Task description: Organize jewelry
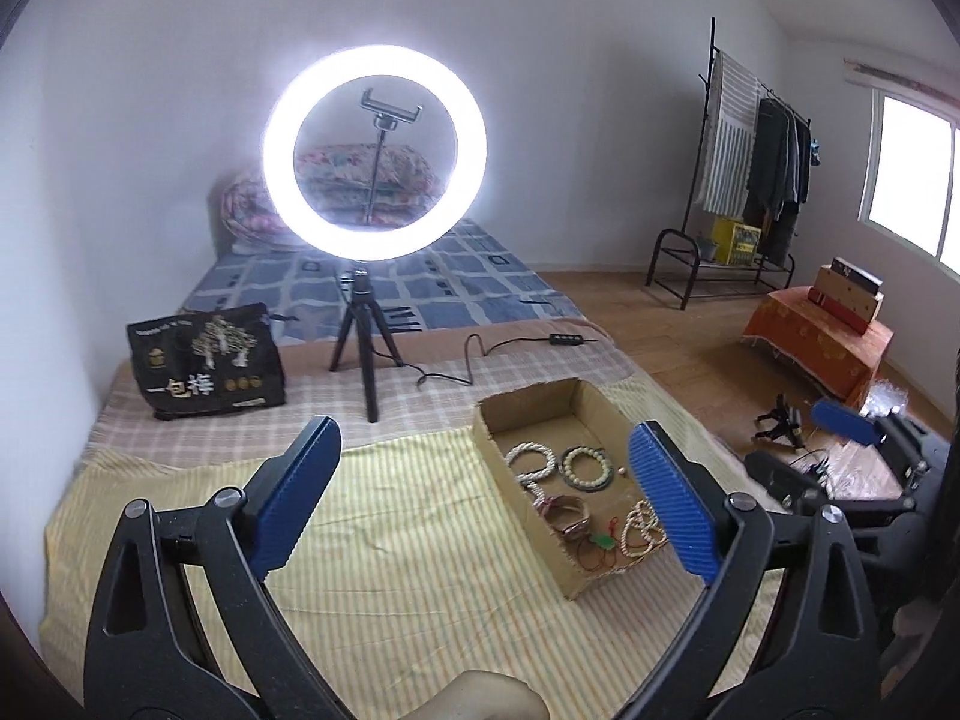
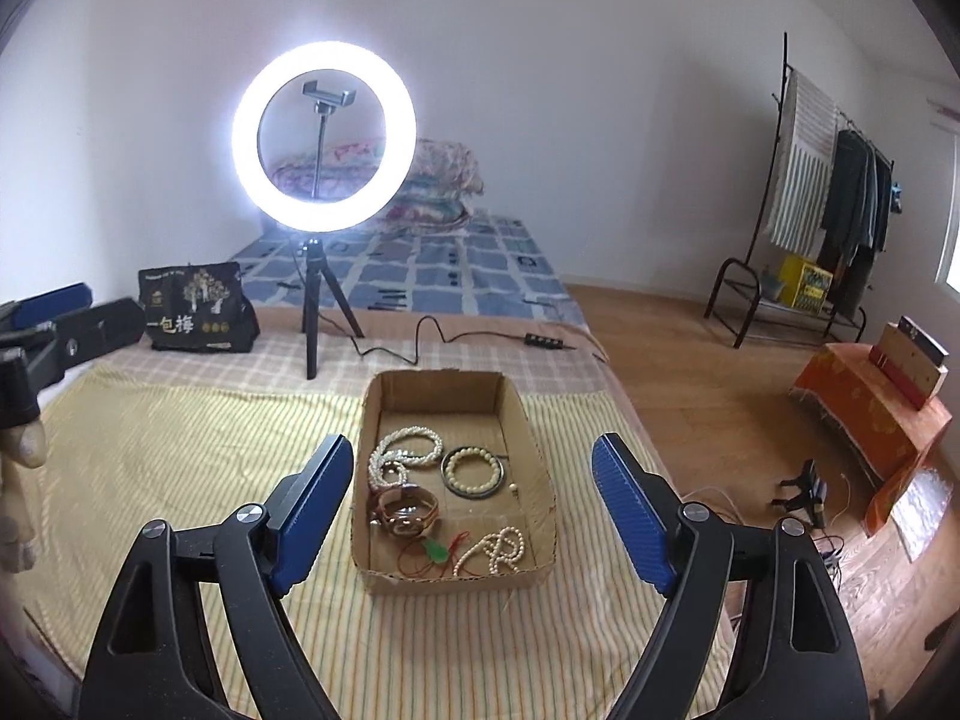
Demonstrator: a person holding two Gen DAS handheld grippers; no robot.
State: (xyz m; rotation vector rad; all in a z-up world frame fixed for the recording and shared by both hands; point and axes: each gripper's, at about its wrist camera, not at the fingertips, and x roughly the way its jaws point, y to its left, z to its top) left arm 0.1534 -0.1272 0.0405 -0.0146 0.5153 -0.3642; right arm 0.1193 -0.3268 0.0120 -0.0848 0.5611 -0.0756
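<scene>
Jewelry gathered in a cardboard box [image 2: 522, 420] on a striped yellow cloth [image 2: 180, 468].

Ahead of the right gripper [image 2: 474, 510], spread wide and empty: box, with pearl necklace [image 2: 408, 447], beaded bracelet [image 2: 472, 471], watch [image 2: 408, 513] and green pendant [image 2: 437, 551] inside. Right of the left gripper [image 1: 480, 504], equally wide apart, gripping nothing. Beyond both, glowing ring light [image 2: 324, 135].

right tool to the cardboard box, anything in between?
No. In the right wrist view, only bare striped cloth lies between the open right tool and the cardboard box.
</scene>
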